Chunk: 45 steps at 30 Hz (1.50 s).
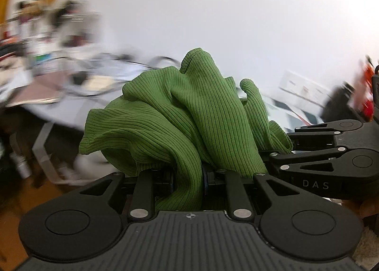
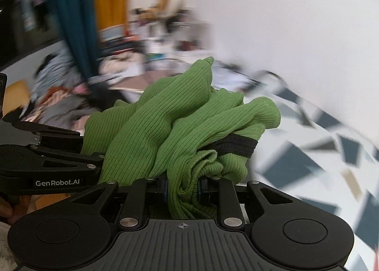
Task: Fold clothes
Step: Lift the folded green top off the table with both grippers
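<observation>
The green ribbed knit top (image 1: 184, 114) is soft, light and floppy. It is bunched up in the air between both tools. The left gripper (image 1: 188, 179) and the right gripper (image 2: 182, 187) are each clamped on it. An edge would hold better. The patterned bed cover (image 2: 319, 159) lies below, and a messy surface (image 1: 52, 91) stands beyond.

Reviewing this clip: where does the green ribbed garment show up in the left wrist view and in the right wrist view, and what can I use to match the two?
Left wrist view: the green ribbed garment fills the centre, bunched and clamped in the left gripper.
Right wrist view: it sits at centre, clamped in the right gripper, with a black band on its right.
Shared landmark: the white wall behind; each view also shows the other gripper at its edge.
</observation>
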Motion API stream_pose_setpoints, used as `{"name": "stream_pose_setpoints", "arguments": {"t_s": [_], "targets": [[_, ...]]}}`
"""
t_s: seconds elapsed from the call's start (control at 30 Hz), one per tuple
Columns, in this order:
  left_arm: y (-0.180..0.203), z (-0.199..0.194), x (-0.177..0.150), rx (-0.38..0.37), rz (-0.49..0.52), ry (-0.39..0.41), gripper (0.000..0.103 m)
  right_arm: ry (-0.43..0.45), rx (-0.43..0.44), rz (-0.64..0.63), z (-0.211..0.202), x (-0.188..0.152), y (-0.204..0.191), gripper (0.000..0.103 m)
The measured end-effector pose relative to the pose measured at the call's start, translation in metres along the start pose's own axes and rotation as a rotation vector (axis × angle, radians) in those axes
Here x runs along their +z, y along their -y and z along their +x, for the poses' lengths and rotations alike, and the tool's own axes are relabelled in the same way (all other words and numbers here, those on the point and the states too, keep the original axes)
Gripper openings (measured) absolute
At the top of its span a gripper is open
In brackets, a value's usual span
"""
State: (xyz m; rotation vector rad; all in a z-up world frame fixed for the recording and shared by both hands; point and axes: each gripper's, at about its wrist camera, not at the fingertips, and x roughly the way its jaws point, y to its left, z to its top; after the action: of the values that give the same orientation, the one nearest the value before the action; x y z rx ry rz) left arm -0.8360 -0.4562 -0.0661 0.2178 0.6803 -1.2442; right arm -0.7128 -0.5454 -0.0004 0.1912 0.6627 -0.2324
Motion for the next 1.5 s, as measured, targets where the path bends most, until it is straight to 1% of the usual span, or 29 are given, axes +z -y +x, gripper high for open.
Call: {"name": "stream_pose_setpoints", "arguments": {"t_s": [0.07,0.23,0.4,0.5,0.67,0.77,0.87,0.97,1.03,1.17,1.23,1.4,1.5], "targets": [[-0.046,-0.036,-0.011,0.066,-0.052,0.031,0.019,-0.004,0.057,-0.067,0.006,0.011,-0.041,0.02],[-0.131,-0.123,-0.041,0.25,-0.184,0.102,0.019,-0.008,0.231,-0.23,0.021,0.037,-0.143,0.02],[-0.189,-0.187,-0.07,0.42,-0.33,0.15,0.019,-0.043,0.394,-0.367,0.033,0.051,-0.215,0.02],[-0.219,-0.214,-0.085,0.505,-0.411,0.167,0.019,-0.069,0.482,-0.44,0.048,0.058,-0.264,0.02],[-0.275,-0.245,-0.11,0.627,-0.528,0.162,0.019,-0.132,0.618,-0.546,0.088,0.069,-0.338,0.02],[-0.323,-0.259,-0.118,0.694,-0.576,0.156,0.019,-0.156,0.685,-0.59,0.116,0.074,-0.379,0.02],[-0.38,-0.27,-0.115,0.756,-0.587,0.148,0.019,-0.16,0.76,-0.595,0.152,0.088,-0.419,0.02],[-0.439,-0.28,-0.104,0.793,-0.595,0.119,0.019,-0.168,0.82,-0.583,0.191,0.11,-0.454,0.02],[-0.48,-0.284,-0.092,0.81,-0.604,0.093,0.019,-0.182,0.846,-0.581,0.22,0.132,-0.479,0.02],[-0.55,-0.3,-0.066,0.84,-0.572,0.087,0.019,-0.19,0.894,-0.562,0.27,0.18,-0.519,0.02],[-0.579,-0.302,-0.056,0.862,-0.58,0.091,0.019,-0.196,0.911,-0.551,0.293,0.2,-0.537,0.02],[-0.641,-0.306,-0.055,0.853,-0.626,0.132,0.019,-0.193,0.913,-0.585,0.34,0.235,-0.58,0.02],[-0.68,-0.312,-0.059,0.843,-0.642,0.131,0.019,-0.216,0.902,-0.595,0.366,0.246,-0.605,0.02]]}}
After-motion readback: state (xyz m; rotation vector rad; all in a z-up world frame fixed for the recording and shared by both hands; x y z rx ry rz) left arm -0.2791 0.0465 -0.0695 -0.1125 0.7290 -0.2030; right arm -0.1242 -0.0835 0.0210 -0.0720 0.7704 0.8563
